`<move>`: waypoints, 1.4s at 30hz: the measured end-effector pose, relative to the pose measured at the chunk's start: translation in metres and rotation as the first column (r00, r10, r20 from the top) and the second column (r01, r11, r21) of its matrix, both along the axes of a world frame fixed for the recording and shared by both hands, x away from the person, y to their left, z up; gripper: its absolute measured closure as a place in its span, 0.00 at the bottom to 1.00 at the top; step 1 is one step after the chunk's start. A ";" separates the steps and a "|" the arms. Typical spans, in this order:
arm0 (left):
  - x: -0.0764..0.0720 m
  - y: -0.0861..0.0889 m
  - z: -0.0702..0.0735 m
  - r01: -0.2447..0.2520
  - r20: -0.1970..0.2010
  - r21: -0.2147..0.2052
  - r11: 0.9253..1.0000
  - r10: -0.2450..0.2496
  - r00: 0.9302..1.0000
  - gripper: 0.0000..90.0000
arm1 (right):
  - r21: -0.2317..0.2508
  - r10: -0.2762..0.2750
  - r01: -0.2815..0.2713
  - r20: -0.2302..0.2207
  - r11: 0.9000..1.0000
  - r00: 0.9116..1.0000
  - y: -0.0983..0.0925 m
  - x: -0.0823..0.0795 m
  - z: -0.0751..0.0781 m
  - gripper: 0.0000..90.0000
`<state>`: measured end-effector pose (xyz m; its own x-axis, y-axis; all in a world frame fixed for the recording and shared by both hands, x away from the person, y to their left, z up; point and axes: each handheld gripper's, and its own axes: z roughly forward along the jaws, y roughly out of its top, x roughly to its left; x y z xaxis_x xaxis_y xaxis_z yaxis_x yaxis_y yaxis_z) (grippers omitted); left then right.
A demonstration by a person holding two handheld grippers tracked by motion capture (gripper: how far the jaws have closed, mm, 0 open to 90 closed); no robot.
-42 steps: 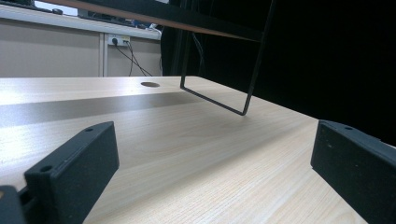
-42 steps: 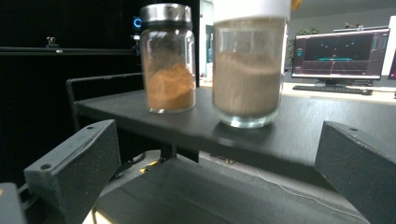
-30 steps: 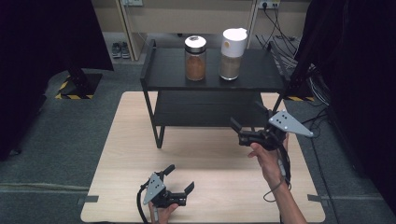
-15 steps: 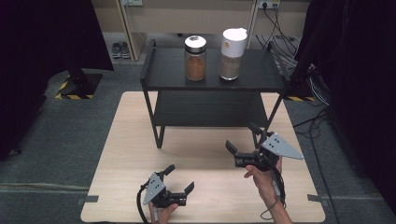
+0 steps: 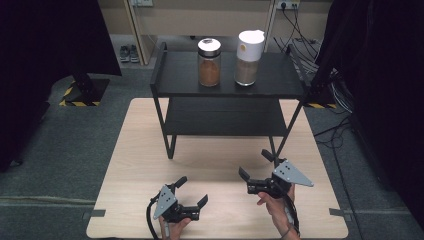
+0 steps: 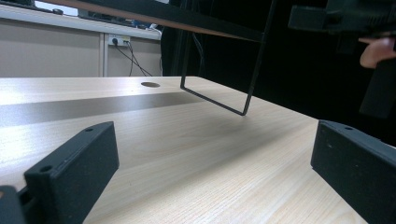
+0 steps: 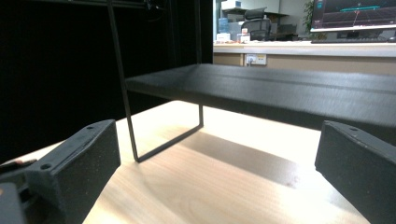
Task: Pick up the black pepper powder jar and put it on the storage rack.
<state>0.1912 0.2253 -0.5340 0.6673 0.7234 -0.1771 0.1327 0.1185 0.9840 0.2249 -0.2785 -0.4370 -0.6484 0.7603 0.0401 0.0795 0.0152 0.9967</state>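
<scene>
A black two-tier rack (image 5: 272, 85) stands at the far side of the wooden table (image 5: 135, 150). Its top shelf carries a glass jar of brown powder with a dark lid (image 5: 209, 62) and a white-lidded jar (image 5: 248, 57). My left gripper (image 5: 192, 191) rests low on the table near the front edge, open and holding nothing (image 6: 210, 154). My right gripper (image 5: 254, 165) hovers open in front of the rack's right leg, pointing left toward the lower shelf (image 7: 280, 93). Nothing sits between its jaws (image 7: 215, 154).
The rack's thin metal leg (image 6: 243, 112) stands ahead of the left gripper, with the right gripper (image 6: 355, 18) above and to its right. Cables (image 5: 310, 30) run on the floor behind the table. Dark curtains (image 5: 50, 40) hang on both sides.
My right gripper has come down from in front of the lower shelf to a spot near the table's front, staying open. The left gripper has not moved.
</scene>
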 end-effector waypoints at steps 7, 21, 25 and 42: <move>0.000 0.000 0.000 -0.002 -0.001 -0.001 1.000 0.002 1.000 0.00 | -0.008 0.008 -0.008 -0.010 1.000 1.000 0.003 -0.005 -0.017 0.01; 0.000 0.000 0.000 -0.003 -0.002 -0.002 1.000 0.003 1.000 0.00 | -0.018 0.033 -0.033 -0.038 0.999 0.999 0.006 -0.013 -0.047 0.00; 0.000 0.000 0.000 -0.002 -0.001 -0.002 1.000 0.002 1.000 0.00 | -0.023 0.040 -0.041 -0.041 0.999 0.998 0.007 -0.015 -0.053 0.01; 0.000 0.000 0.000 -0.003 -0.004 -0.007 1.000 0.003 1.000 0.00 | -0.008 0.026 -0.026 -0.052 1.000 0.998 0.004 -0.028 -0.067 0.00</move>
